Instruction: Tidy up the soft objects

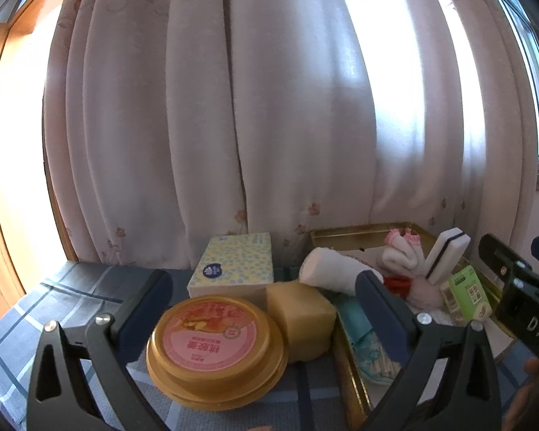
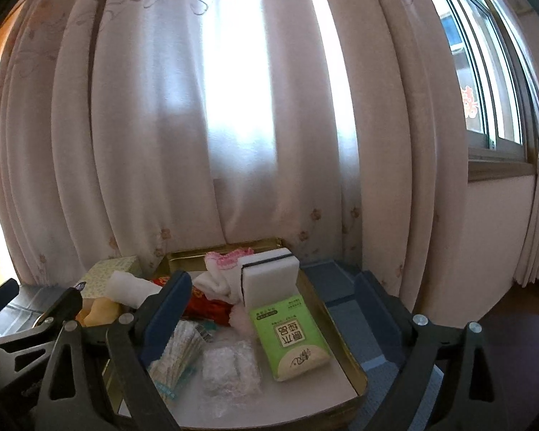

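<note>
- Left wrist view: the left gripper (image 1: 266, 298) stands with its jaws wide apart and nothing clamped; a round gold tin (image 1: 215, 350) with a pink label lies on the blue checked cloth (image 1: 36, 319) between the two fingers.
- Just behind the tin stands a yellow sponge block (image 1: 302, 319), and behind that a yellow-dotted tissue box (image 1: 235, 264) near the curtain (image 1: 204, 115).
- To the right, the gold tray (image 1: 345, 352) holds the soft items: a rolled white towel (image 1: 332, 269) resting over its left rim, white socks with pink trim (image 1: 400, 251), a white sponge with a dark layer (image 1: 447, 255) leaning upright, and a green tissue pack (image 1: 467, 294).
- The right gripper (image 1: 521, 287) enters at the right edge, above the tray's right side.
- Right wrist view: the right gripper (image 2: 273, 298) has its jaws spread wide, holding nothing; the tray (image 2: 341, 337) lies between and below its fingers.
- Inside the tray, the green tissue pack (image 2: 293, 337) lies flat near the right wall, the white sponge (image 2: 269, 276) stands behind it, touching it, and the socks (image 2: 219, 273) lie further back.
- Clear plastic wrapping (image 2: 230, 366) and a packet of cotton swabs (image 2: 178, 355) lie at the near left; a red item (image 2: 208, 305) sits mid-tray.
</note>
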